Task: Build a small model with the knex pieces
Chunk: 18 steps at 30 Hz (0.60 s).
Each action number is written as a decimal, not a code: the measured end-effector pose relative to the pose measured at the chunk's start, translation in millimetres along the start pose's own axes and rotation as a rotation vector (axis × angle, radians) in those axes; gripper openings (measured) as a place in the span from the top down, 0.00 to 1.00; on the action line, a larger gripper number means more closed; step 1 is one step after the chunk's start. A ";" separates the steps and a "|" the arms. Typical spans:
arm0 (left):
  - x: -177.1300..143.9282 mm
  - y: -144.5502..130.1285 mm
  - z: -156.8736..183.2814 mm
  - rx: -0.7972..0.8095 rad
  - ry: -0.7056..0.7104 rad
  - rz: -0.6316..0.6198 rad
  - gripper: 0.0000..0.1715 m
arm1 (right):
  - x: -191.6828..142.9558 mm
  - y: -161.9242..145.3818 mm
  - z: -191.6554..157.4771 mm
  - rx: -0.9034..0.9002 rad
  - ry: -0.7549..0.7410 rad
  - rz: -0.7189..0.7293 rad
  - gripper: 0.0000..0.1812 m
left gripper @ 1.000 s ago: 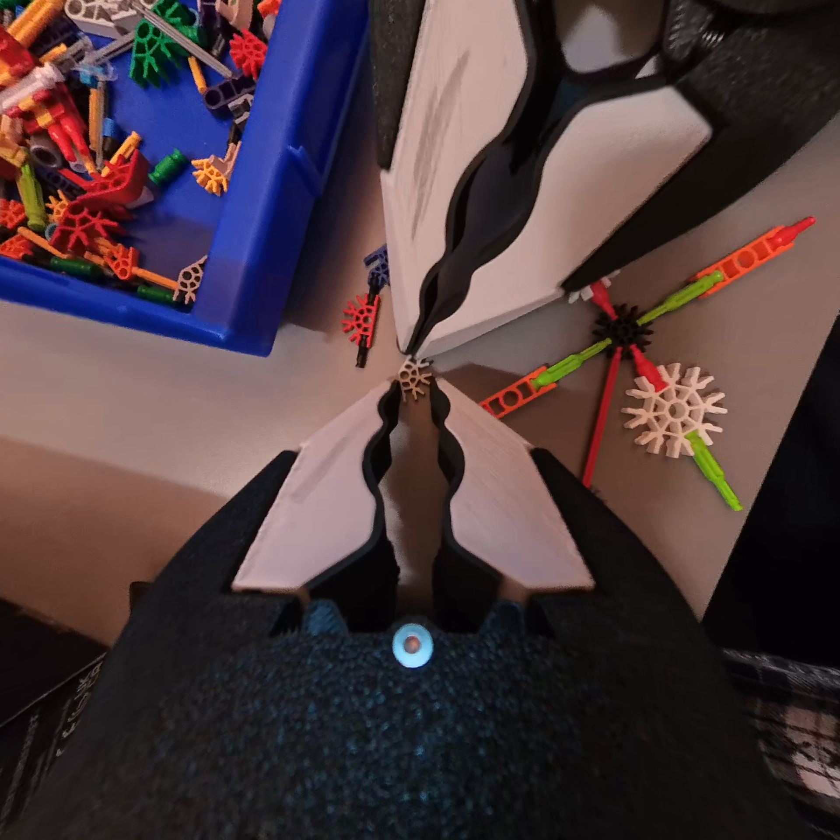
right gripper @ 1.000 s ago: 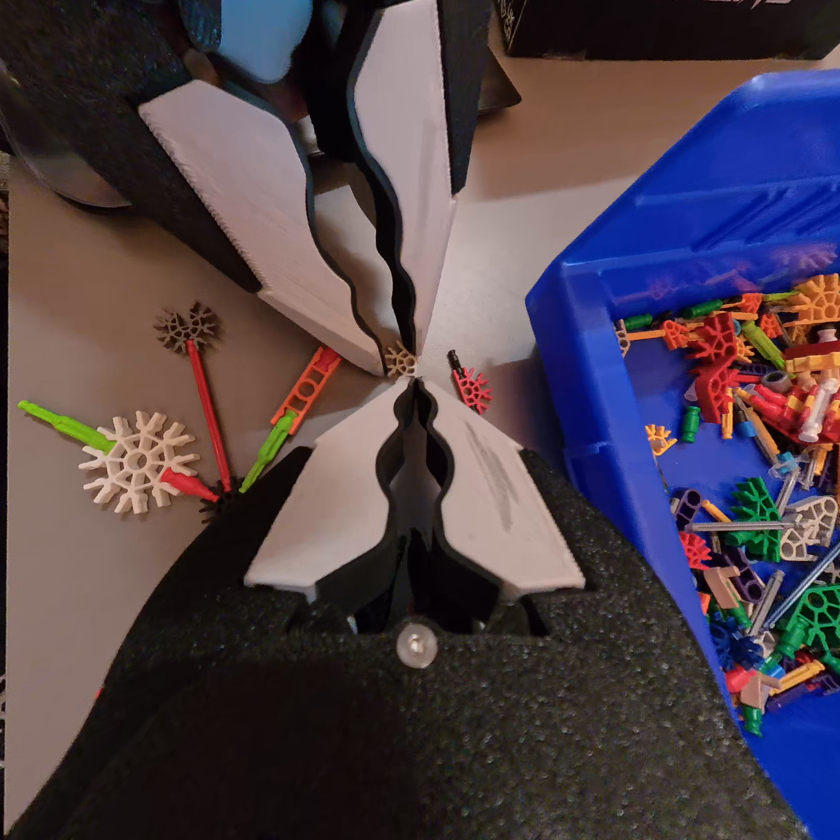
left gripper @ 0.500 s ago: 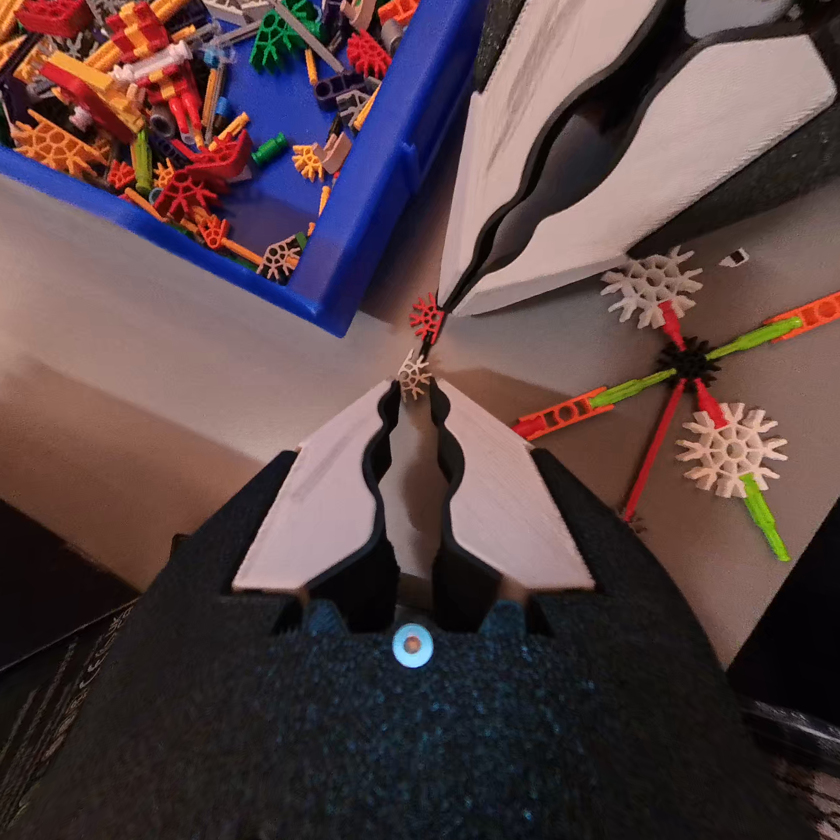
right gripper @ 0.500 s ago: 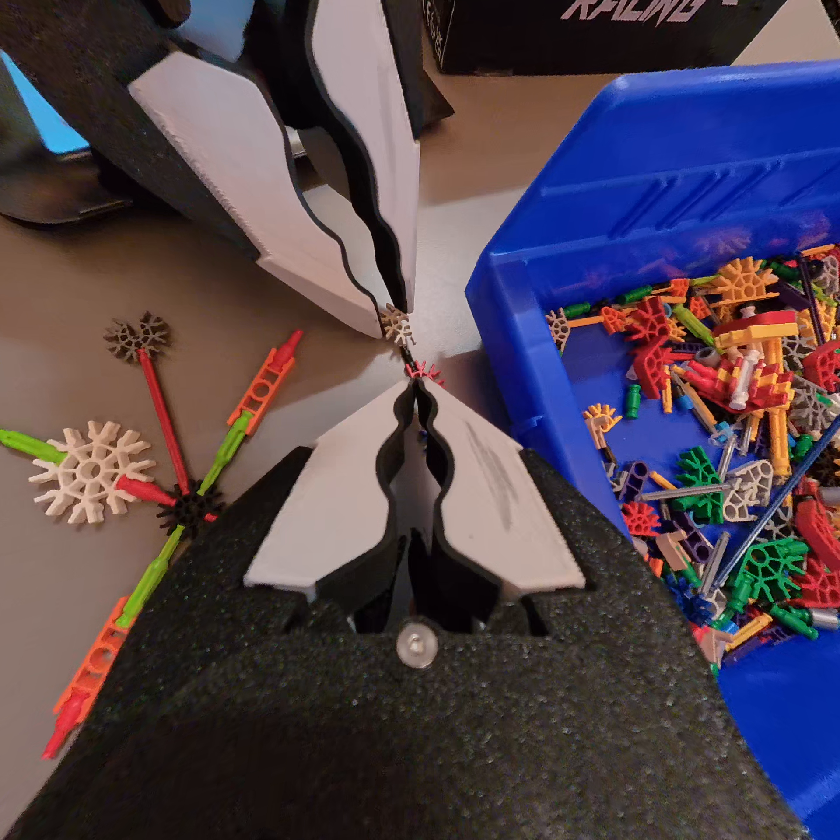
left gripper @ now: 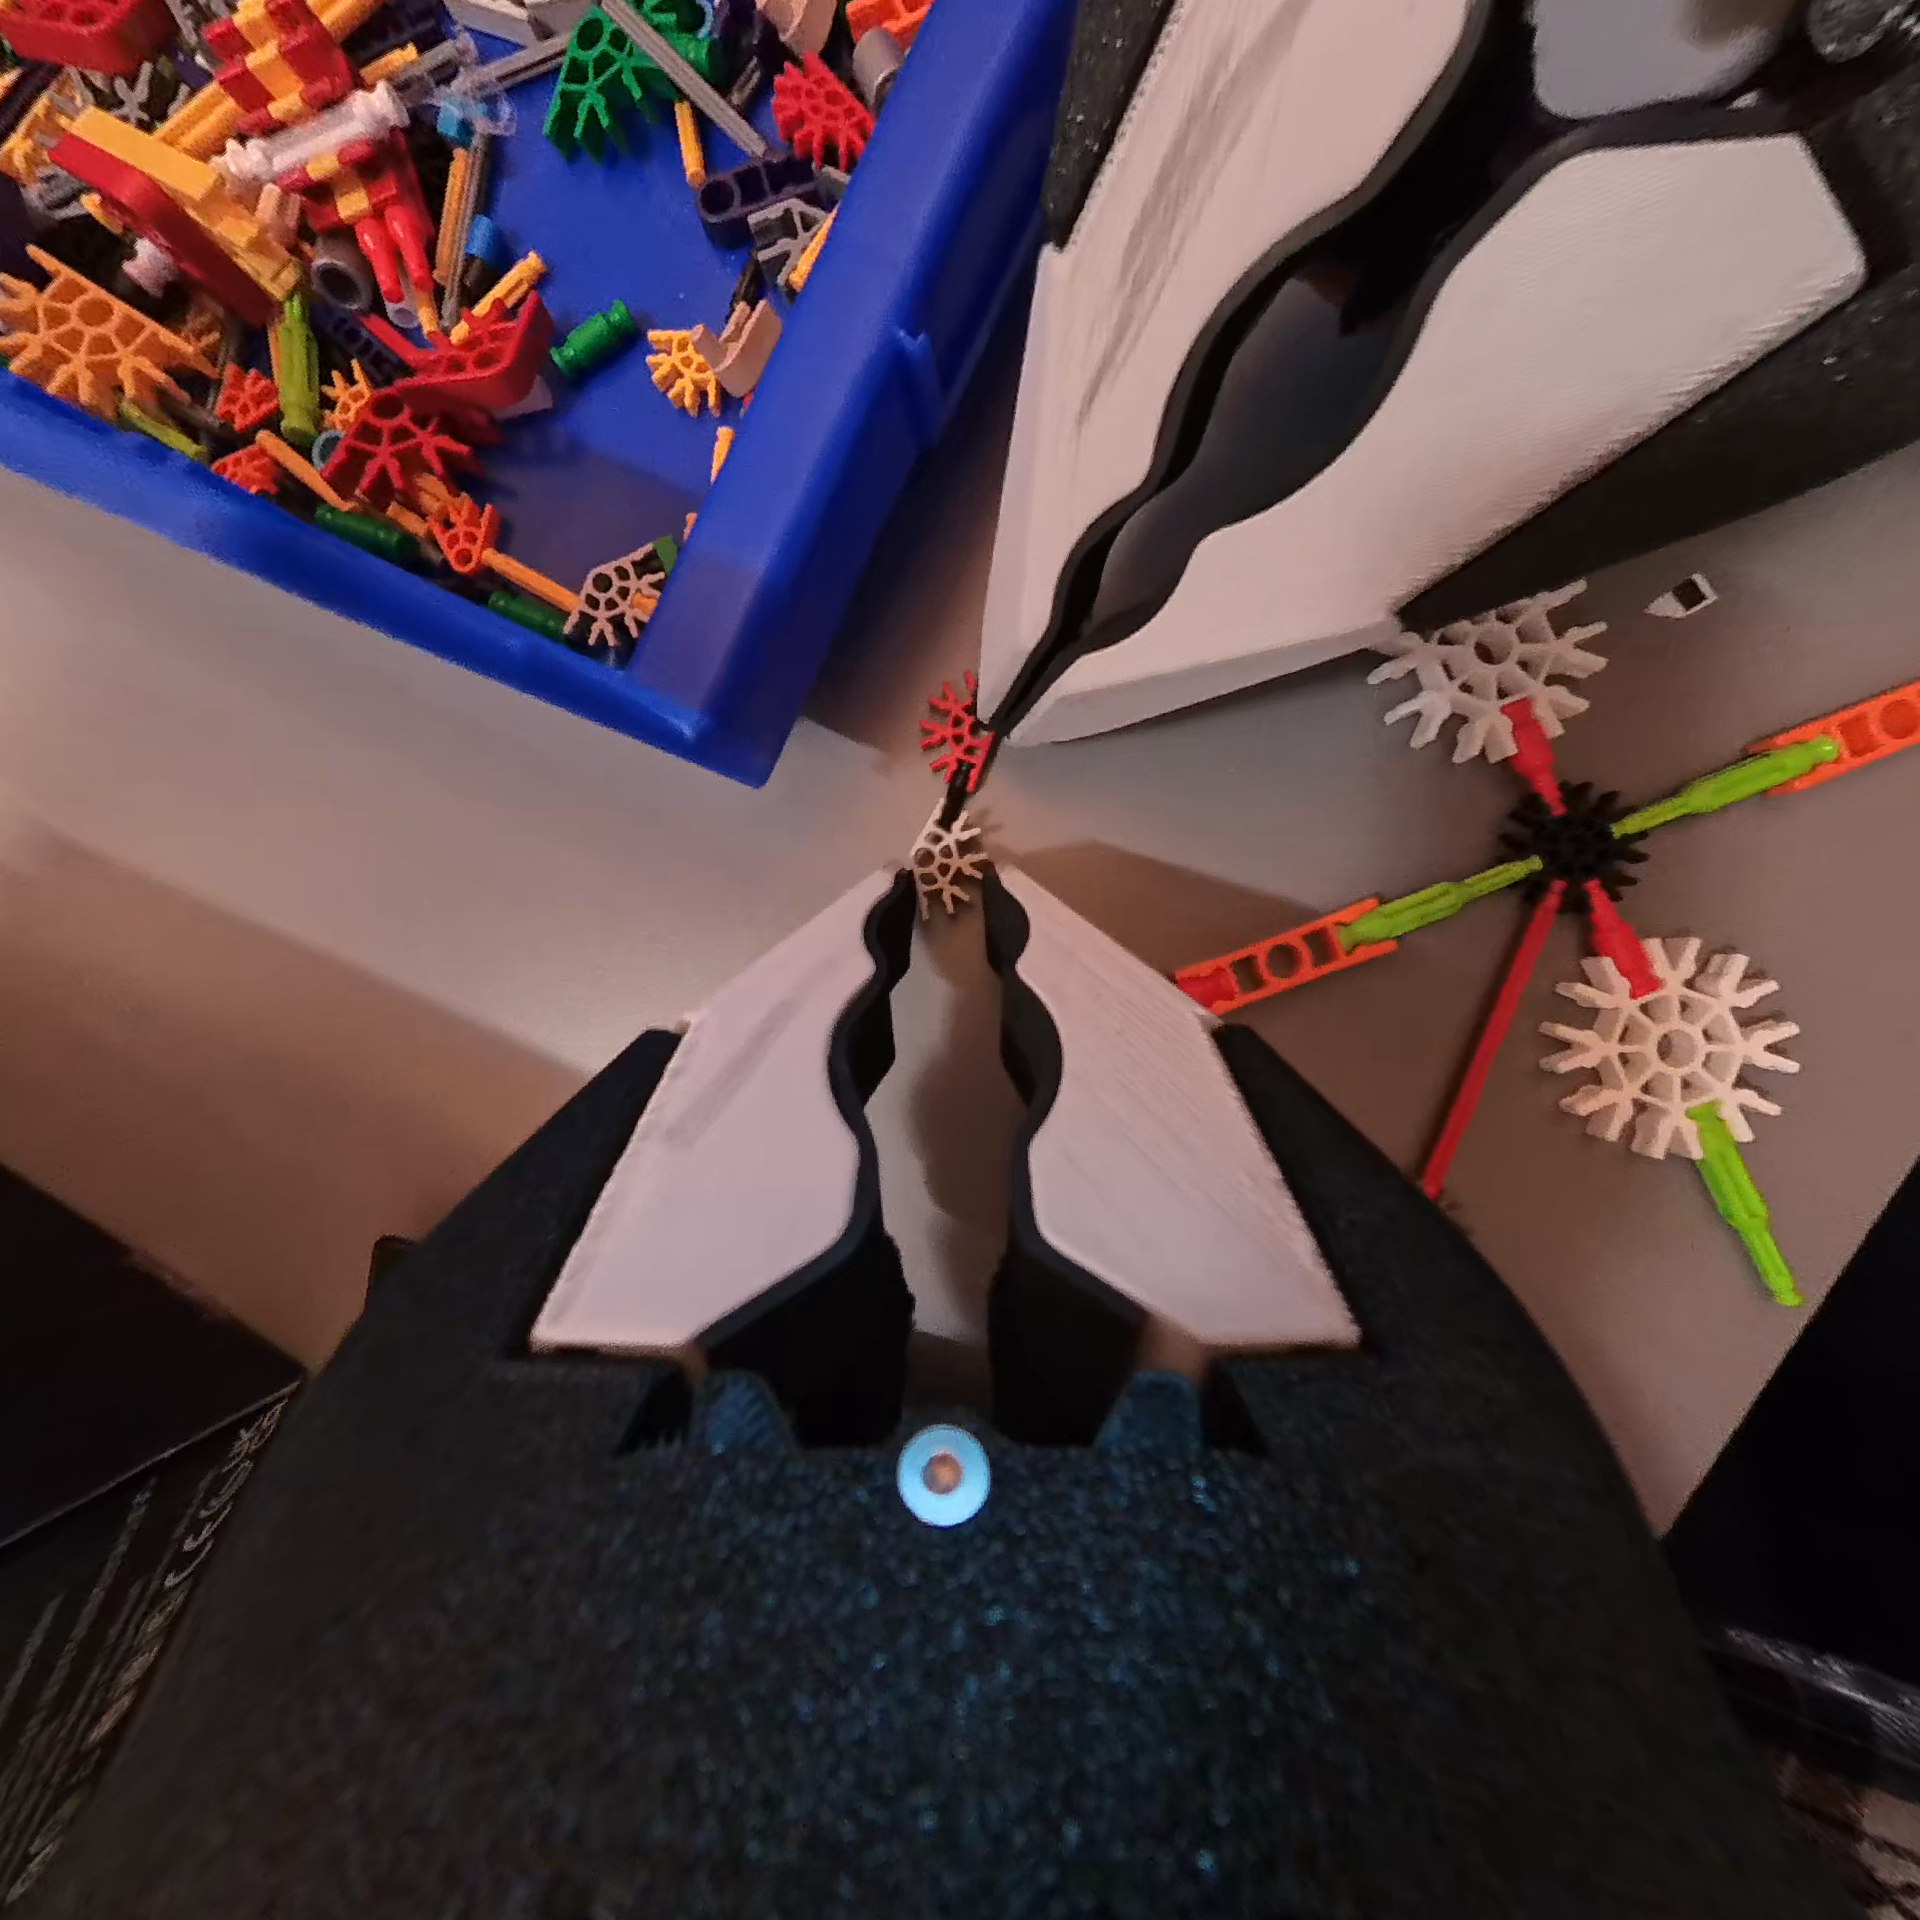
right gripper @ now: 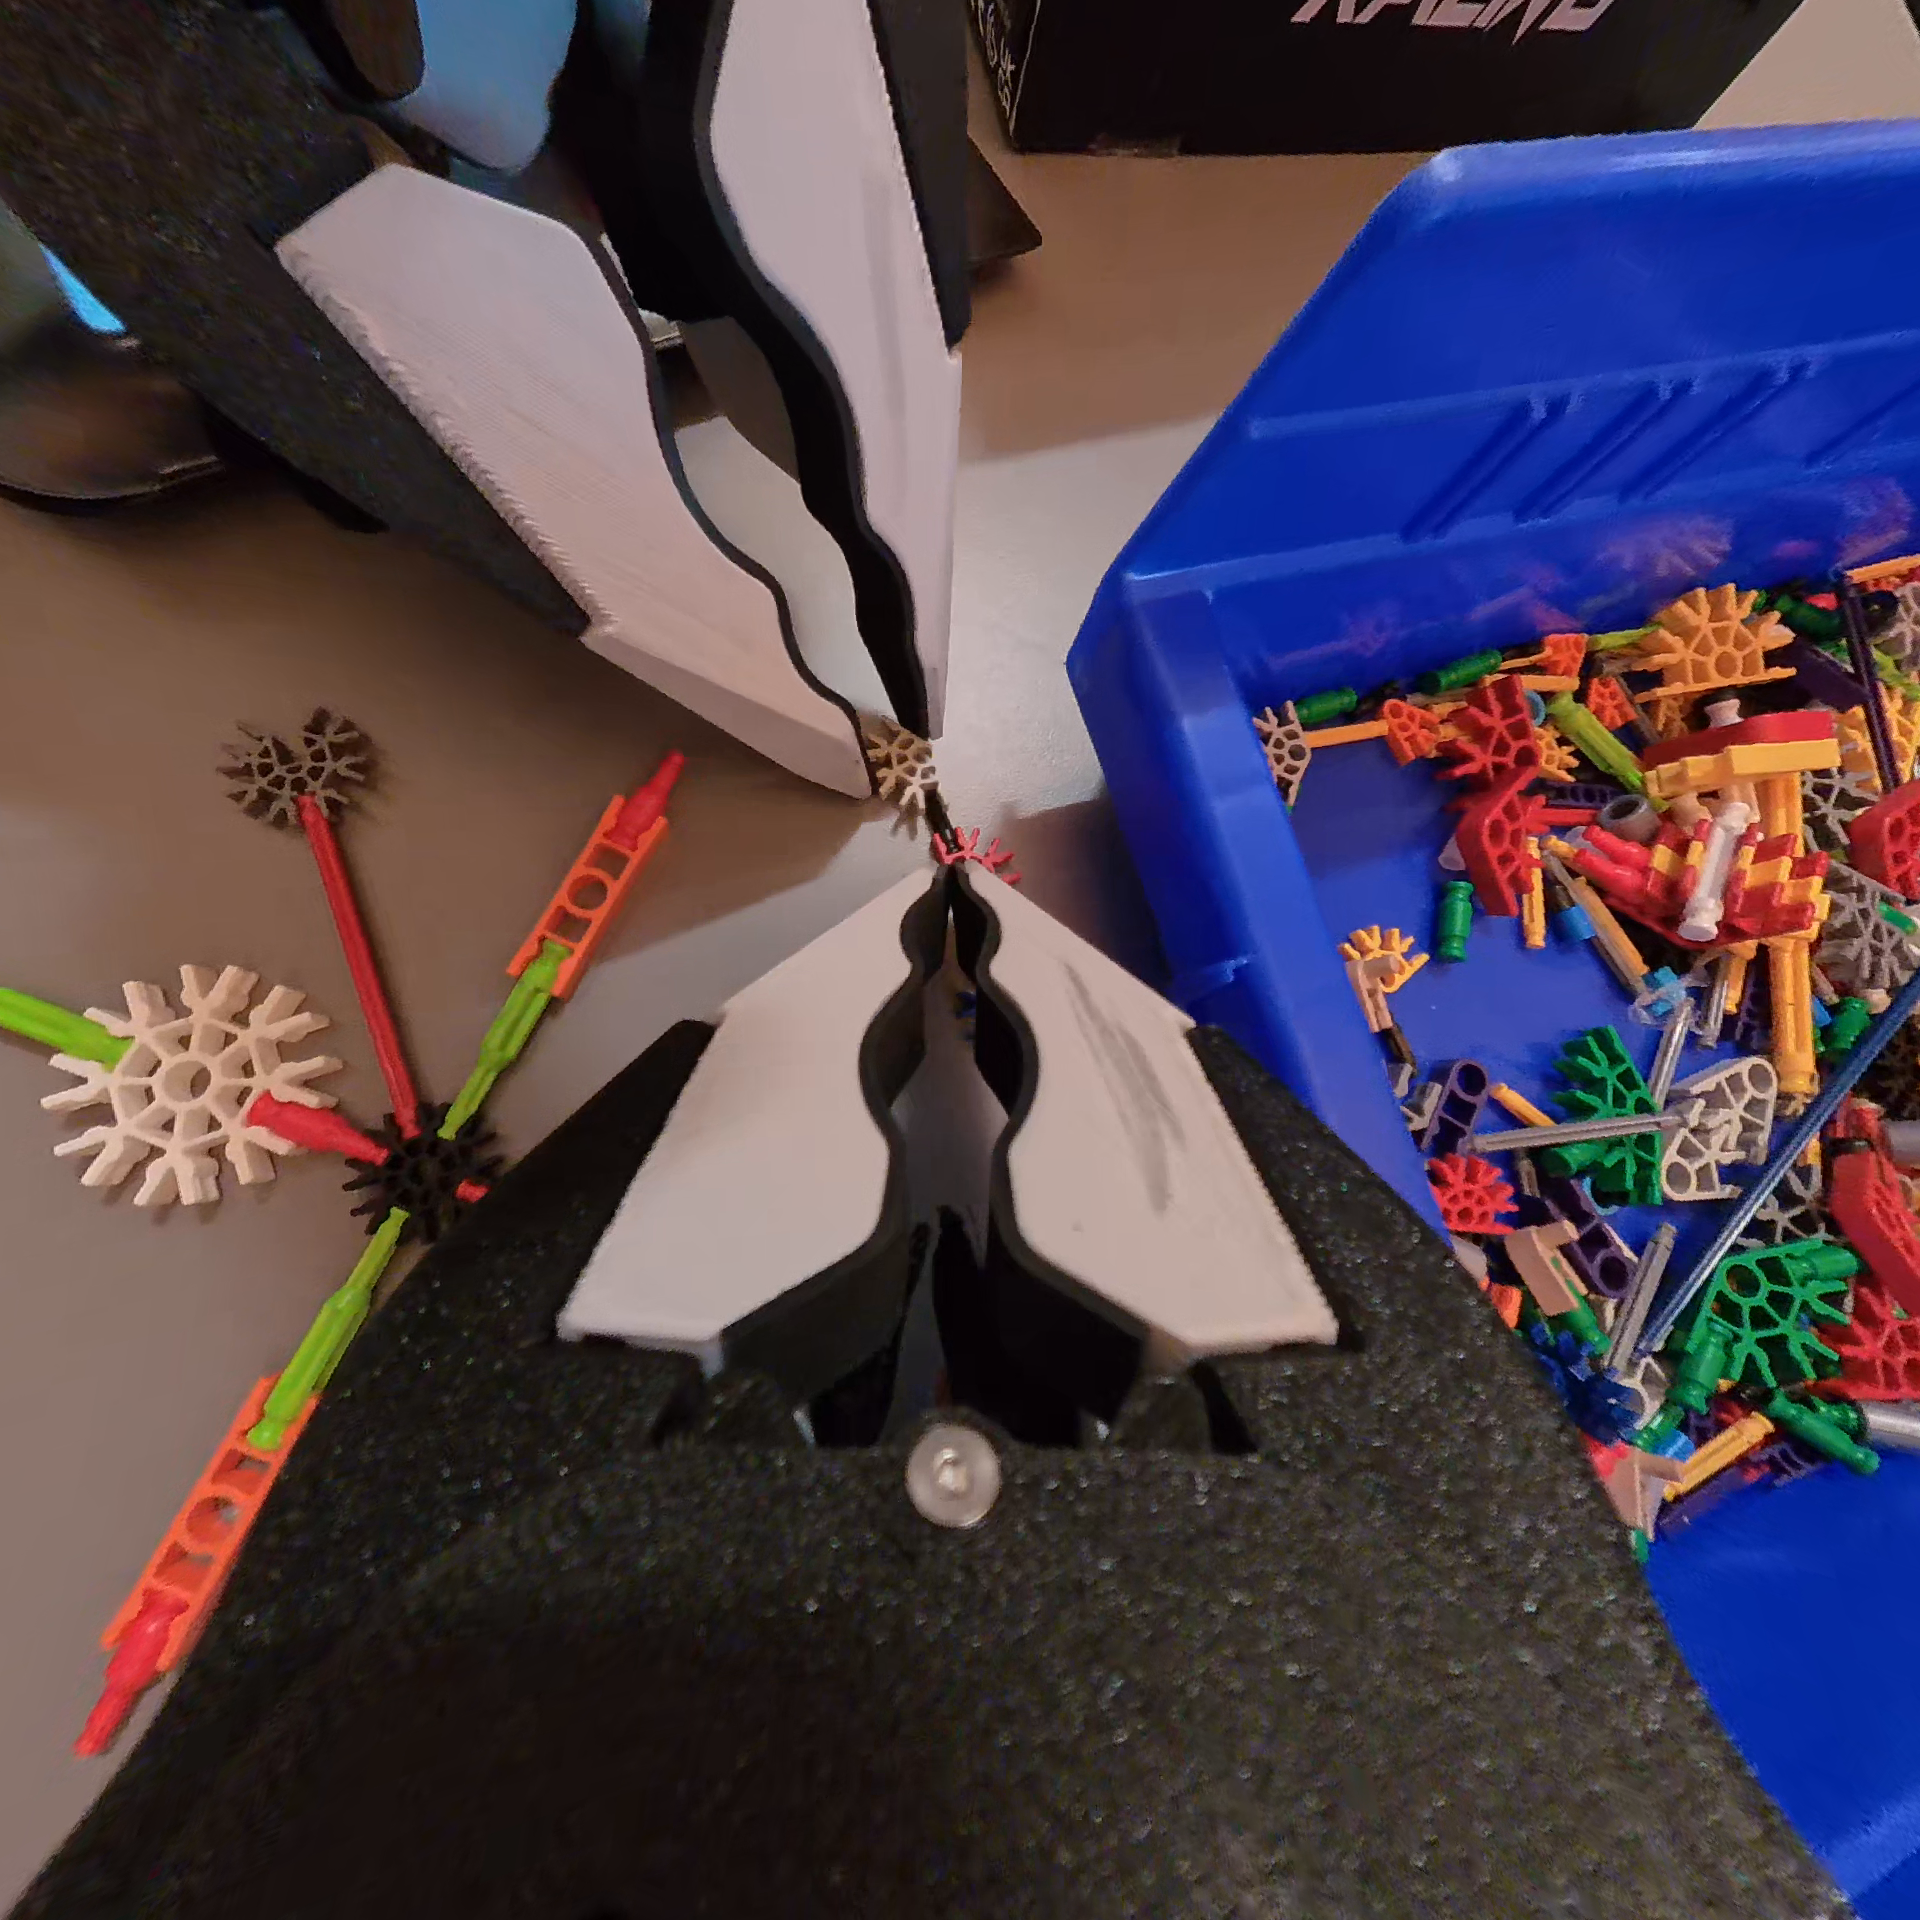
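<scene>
My left gripper (left gripper: pixel 948 883) is shut on a small tan snowflake connector (left gripper: pixel 948 854). My right gripper (right gripper: pixel 951 875) is shut on a small red connector (right gripper: pixel 974 850). A short black rod (left gripper: pixel 958 795) runs between the two connectors. The grippers meet tip to tip above the grey table, beside the corner of a blue bin (left gripper: pixel 810 499). In the left wrist view the right gripper (left gripper: pixel 989 717) comes in from the upper right with the red connector (left gripper: pixel 952 727). In the right wrist view the left gripper (right gripper: pixel 906 743) comes down from above with the tan connector (right gripper: pixel 902 766).
A flat assembly lies on the table: a black hub (left gripper: pixel 1574 847) with green, orange and red rods and white snowflake connectors (left gripper: pixel 1668 1044). It also shows in the right wrist view (right gripper: pixel 421 1164). The blue bin (right gripper: pixel 1195 831) holds several loose pieces. A black box (right gripper: pixel 1351 62) stands behind. My two grippers' fingertips are within a few centimetres of each other. Left tips and right tips are each some 10 cm from the black hub (left gripper: pixel 1574 847). It turns up in the right wrist view (right gripper: pixel 412 1169) as well.
One second ago the red connector with its black rod lay on the table beside my right gripper. My right gripper has taken it, and the rod's end now meets the tan connector.
</scene>
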<state>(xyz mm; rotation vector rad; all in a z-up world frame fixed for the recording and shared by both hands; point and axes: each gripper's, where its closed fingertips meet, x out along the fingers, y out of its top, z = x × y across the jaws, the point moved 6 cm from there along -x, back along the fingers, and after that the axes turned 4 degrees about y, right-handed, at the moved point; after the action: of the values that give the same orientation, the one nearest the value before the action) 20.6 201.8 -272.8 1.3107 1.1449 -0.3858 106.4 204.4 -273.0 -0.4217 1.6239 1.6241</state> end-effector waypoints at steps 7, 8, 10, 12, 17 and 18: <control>2.0 -0.1 0.3 0.001 -0.004 -0.010 0.93 | -0.2 0.6 0.2 0.000 0.001 0.003 1.00; 2.1 -0.1 0.2 0.001 -0.005 -0.011 0.93 | -0.1 0.6 0.0 -0.001 0.001 0.003 1.00; 2.3 0.0 -0.2 -0.002 -0.004 -0.014 0.93 | 0.1 0.8 0.0 -0.002 0.001 0.002 1.00; 2.3 0.1 -0.2 0.000 -0.003 -0.017 0.93 | -0.2 2.3 0.1 -0.005 -0.003 0.005 1.00; 2.6 0.3 -0.6 0.000 -0.012 -0.022 0.93 | 2.1 10.6 -0.6 -0.024 -0.012 0.006 1.00; 2.7 0.3 -0.6 0.003 -0.013 -0.023 0.93 | 3.9 11.8 -1.4 -0.031 -0.013 0.001 1.00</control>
<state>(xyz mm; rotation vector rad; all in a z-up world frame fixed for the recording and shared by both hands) 21.7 203.4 -274.8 1.2965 1.1492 -0.4122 95.1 205.7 -267.9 -0.4256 1.5909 1.6517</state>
